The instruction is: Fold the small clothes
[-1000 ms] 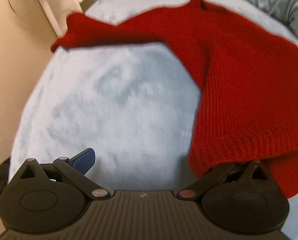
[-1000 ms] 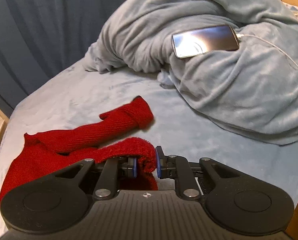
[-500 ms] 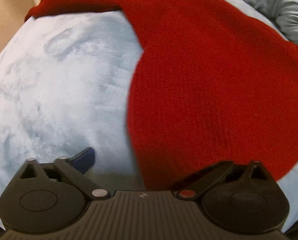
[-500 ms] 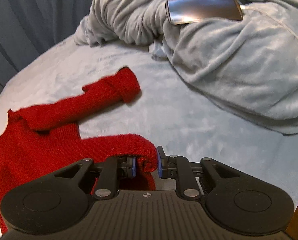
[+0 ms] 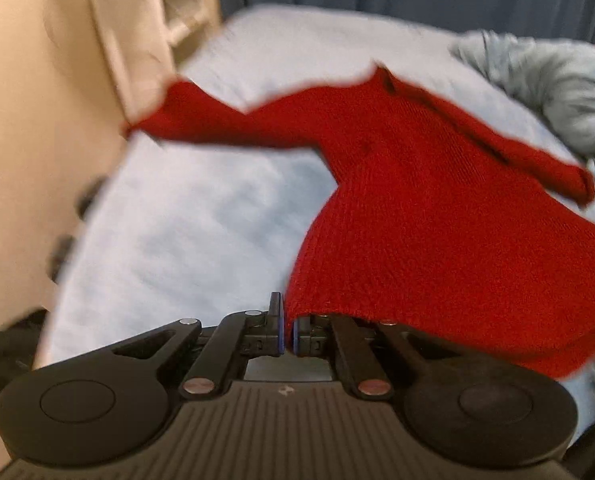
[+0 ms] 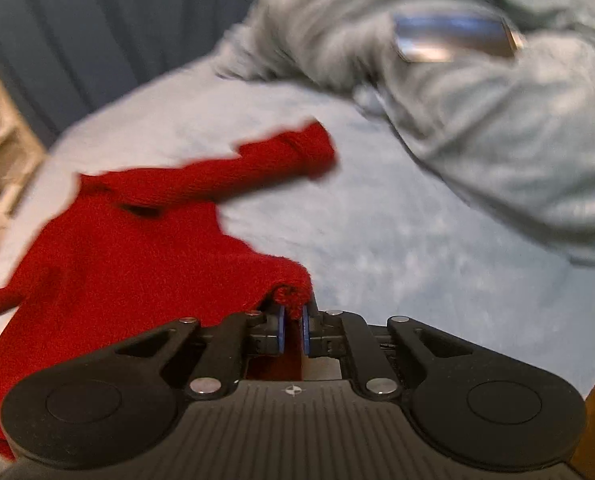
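The left gripper point(image 5: 288, 330) is clenched, its blue pads nearly touching; the hem corner of the red knitted sweater point(image 5: 437, 216) lies against its right finger, though a pinch cannot be told. The right gripper point(image 6: 292, 328) grips the other hem corner. The sweater stretches away from both across the pale blue fleece bed cover point(image 5: 185, 232), sleeves spread, near a rumpled grey-blue blanket point(image 6: 497, 128).
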Available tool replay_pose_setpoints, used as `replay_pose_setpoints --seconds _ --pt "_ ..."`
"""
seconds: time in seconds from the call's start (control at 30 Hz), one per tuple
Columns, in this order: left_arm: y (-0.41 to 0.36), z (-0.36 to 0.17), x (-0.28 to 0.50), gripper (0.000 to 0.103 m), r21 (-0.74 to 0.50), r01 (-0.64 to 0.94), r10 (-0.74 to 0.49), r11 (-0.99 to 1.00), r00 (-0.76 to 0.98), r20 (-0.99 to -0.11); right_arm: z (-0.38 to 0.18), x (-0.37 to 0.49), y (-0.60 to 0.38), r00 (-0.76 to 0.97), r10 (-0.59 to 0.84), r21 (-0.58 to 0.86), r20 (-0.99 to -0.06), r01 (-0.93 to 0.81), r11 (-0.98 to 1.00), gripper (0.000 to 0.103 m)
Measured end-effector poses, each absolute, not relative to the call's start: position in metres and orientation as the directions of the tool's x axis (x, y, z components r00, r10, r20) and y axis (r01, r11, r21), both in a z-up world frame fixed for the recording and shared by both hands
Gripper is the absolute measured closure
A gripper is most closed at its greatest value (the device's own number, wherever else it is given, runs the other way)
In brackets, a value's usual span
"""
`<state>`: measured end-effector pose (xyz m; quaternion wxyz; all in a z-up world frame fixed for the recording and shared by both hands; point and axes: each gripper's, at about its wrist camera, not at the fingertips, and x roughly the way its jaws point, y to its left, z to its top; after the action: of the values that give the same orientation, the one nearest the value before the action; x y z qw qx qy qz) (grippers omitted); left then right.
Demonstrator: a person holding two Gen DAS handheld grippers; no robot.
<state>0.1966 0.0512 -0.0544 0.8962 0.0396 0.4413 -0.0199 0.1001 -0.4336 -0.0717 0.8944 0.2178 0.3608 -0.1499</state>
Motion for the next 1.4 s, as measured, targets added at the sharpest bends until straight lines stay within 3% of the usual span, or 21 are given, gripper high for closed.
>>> replay_pose_setpoints --seconds 0.13,0.27,0.43,0.7,0.87,0.93,0.97,1.0,1.07,1.13,1.2,1.4 --pt "0.083 -0.032 0.175 0.099 0.104 0.067 0.034 0.992 0.657 -0.753 -0.04 0.07 -0.402 0.703 -0.126 0.198 -0.7 0.36 0.912 0.096" --pt "0.088 -0.068 0.16 0.099 0.145 0.092 0.06 0.985 0.604 -0.795 -0.079 0.058 -0.391 0.58 -0.173 0.075 -0.796 0.378 0.923 0.096" --pt "0.073 -0.12 0.15 0.099 0.207 0.146 0.095 0.967 0.548 -0.831 -0.114 0.05 -0.385 0.502 -0.142 0.089 -0.853 0.408 0.909 0.096" --pt "0.092 -0.083 0.131 0.099 0.176 0.161 0.043 0.971 0.608 -0.793 -0.071 0.027 -0.376 0.575 -0.124 0.097 -0.808 0.337 0.936 0.098" --pt "0.092 -0.114 0.124 0.097 0.19 0.175 0.068 0.966 0.537 -0.841 -0.109 0.017 -0.387 0.478 -0.102 0.106 -0.872 0.389 0.915 0.098" --pt "0.095 -0.128 0.123 0.087 0.165 0.17 0.063 0.972 0.485 -0.872 -0.124 0.016 -0.391 0.392 -0.115 0.077 -0.913 0.442 0.894 0.101" --pt "0.098 -0.129 0.122 0.071 0.155 0.157 0.063 0.975 0.473 -0.879 -0.121 0.011 -0.392 0.414 -0.112 0.09 -0.903 0.437 0.895 0.101" --pt "0.103 -0.129 0.119 0.045 0.153 0.142 0.069 0.978 0.469 -0.881 -0.117 0.008 -0.392 0.415 -0.106 0.094 -0.904 0.434 0.896 0.1" --pt "0.116 -0.121 0.114 0.019 0.168 0.098 0.097 0.981 0.503 -0.859 -0.103 0.003 -0.394 0.424 -0.106 0.1 -0.899 0.435 0.895 0.095" --pt "0.13 -0.109 0.113 0.016 0.174 0.066 0.108 0.983 0.555 -0.825 -0.089 0.001 -0.393 0.462 -0.114 0.105 -0.88 0.422 0.901 0.08" --pt "0.142 -0.099 0.124 0.009 0.162 0.023 0.119 0.986 0.577 -0.808 -0.076 0.01 -0.39 0.508 -0.127 0.097 -0.852 0.392 0.915 0.076" --pt "0.162 -0.073 0.193 0.008 -0.009 -0.158 0.091 0.987 0.615 -0.783 -0.055 0.093 -0.38 0.651 -0.14 0.096 -0.746 0.313 0.945 0.067"
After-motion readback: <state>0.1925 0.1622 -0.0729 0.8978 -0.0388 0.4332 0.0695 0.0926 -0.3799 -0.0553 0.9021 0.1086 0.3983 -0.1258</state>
